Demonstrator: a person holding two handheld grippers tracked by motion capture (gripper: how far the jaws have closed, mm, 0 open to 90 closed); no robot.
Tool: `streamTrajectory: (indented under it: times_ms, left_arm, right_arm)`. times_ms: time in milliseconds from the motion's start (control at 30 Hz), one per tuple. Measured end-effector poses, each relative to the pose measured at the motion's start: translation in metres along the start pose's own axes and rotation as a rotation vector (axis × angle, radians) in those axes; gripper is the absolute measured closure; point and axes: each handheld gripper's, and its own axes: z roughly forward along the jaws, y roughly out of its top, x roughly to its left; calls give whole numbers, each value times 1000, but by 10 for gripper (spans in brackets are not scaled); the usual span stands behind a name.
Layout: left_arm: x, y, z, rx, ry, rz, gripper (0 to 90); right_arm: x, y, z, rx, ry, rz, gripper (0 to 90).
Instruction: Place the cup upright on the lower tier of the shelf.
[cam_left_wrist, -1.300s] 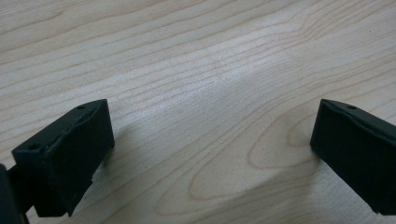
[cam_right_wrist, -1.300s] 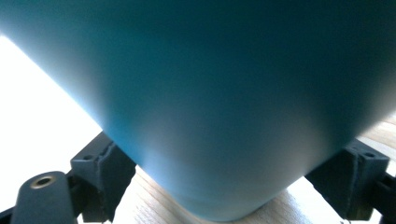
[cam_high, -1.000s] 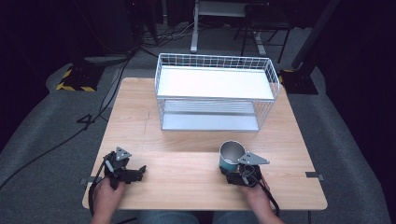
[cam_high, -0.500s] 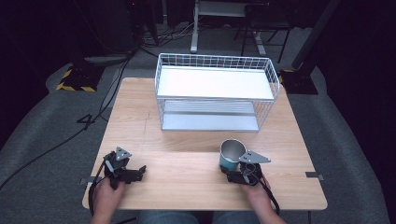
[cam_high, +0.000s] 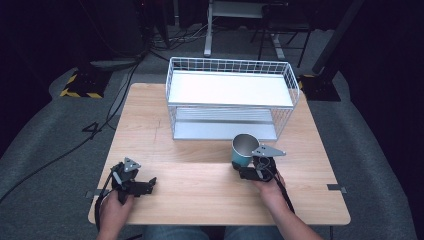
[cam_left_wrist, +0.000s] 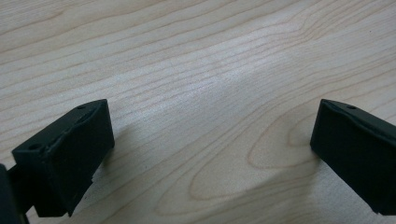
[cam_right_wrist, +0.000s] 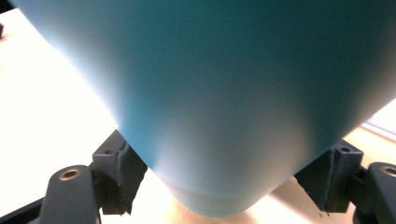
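A teal cup (cam_high: 242, 151) with a shiny metal inside stands upright in front of the wire rack, right of the table's middle. My right gripper (cam_high: 244, 169) is shut on the cup's lower part. In the right gripper view the cup (cam_right_wrist: 233, 93) looms large, with a black jaw pressed against each side of its base, around my right gripper (cam_right_wrist: 229, 184). My left gripper (cam_high: 149, 183) rests near the table's front left, open, with only bare wood between its jaws in the left gripper view (cam_left_wrist: 212, 140).
A white two-level wire rack (cam_high: 230, 90) stands at the back middle of the wooden table (cam_high: 200, 195). Cables and stand legs lie on the dark floor beyond the table.
My right gripper and the cup have shifted away from the person, toward the rack. The left gripper has barely moved.
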Motion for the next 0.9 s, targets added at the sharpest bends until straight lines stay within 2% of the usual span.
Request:
streamTrajectory:
  times_ms: [367, 833, 900]
  left_arm:
    - [0, 0, 0, 0, 1, 2, 0]
    - [1, 2, 1, 0, 1, 1, 0]
    - [1, 2, 1, 0, 1, 0, 0]
  right_arm:
    - [-14, 30, 28, -2, -41, 19, 254]
    - [-31, 50, 56, -4, -107, 54, 254]
    - [-33, 54, 63, 0, -119, 46, 254]
